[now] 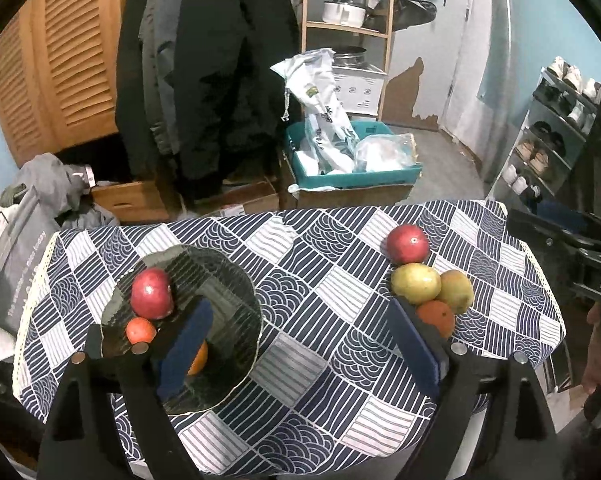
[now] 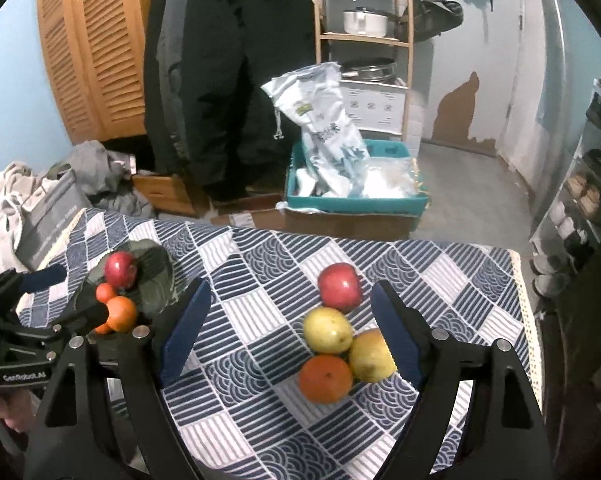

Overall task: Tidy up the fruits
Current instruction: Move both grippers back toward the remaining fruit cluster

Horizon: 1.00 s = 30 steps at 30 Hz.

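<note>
Both tongs gape empty. The right gripper (image 2: 288, 336) hangs just short of the loose pile: orange (image 2: 326, 378) nearest, two mangoes (image 2: 327, 330) behind it, a red apple (image 2: 340, 286) farthest. The left gripper (image 1: 300, 344) is above the glass plate (image 1: 236, 280), well left of that pile, so the right hand is nearer.

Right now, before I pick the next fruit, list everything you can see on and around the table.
plate: one, dark glass, left part of the table
apple on plate: one, red
oranges on plate: three, one larger, two small
apple on cloth: one, red, right part, far end of the cluster
yellow fruits: two, touching, middle of cluster
orange on cloth: one, nearest
tablecloth: one, navy and white patchwork
crate: one, teal, holding white bags, behind the table
coats: dark, hanging
left gripper: open, empty
right gripper: open, empty
</note>
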Tool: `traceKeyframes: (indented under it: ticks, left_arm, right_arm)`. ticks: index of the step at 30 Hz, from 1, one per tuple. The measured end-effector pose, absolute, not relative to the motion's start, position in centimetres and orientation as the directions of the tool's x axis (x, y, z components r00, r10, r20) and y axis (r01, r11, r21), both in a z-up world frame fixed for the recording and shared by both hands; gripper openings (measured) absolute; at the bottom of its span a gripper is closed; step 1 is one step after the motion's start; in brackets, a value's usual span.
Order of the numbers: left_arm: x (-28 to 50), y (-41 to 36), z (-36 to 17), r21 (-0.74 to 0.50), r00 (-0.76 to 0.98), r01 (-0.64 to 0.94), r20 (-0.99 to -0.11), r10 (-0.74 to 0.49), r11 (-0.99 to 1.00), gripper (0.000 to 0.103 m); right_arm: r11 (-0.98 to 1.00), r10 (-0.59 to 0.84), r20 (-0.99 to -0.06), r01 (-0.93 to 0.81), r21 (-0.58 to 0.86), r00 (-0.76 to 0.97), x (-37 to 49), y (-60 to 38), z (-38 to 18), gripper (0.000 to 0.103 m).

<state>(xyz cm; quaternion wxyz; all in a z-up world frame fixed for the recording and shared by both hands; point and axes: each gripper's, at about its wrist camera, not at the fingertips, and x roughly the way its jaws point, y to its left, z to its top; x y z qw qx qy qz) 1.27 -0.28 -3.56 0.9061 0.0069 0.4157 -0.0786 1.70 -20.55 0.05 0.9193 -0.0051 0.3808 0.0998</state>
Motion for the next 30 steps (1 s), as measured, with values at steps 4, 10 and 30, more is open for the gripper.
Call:
traceKeyframes:
  ticks: [4, 10, 30]
  left_arm:
    - [1.7, -1.3, -3.8, -0.051, 0.638, 0.157, -0.758, -0.14, 0.986, 0.092]
    - [2.6, -2.7, -4.5, -0.057, 0.614, 0.166, -0.775, -0.149, 0.984, 0.092]
    - [6.5, -6.5, -9.6, -0.067, 0.524, 0.182, -0.837, -0.155, 0.981, 0.092]
  right_arm:
    - [0.985, 0.152, -0.704, -0.166, 0.049, 0.694, 1.5, -21.9, -0.1, 0.083]
    - [0.991, 0.113, -0.72, -0.135, 0.027, 0.684, 1.6, -24.0, -1.0, 0.084]
    - [0.996, 0.084, -0.844, -0.051, 0.068, 0.53, 4.7, -28.3, -8.9, 0.084]
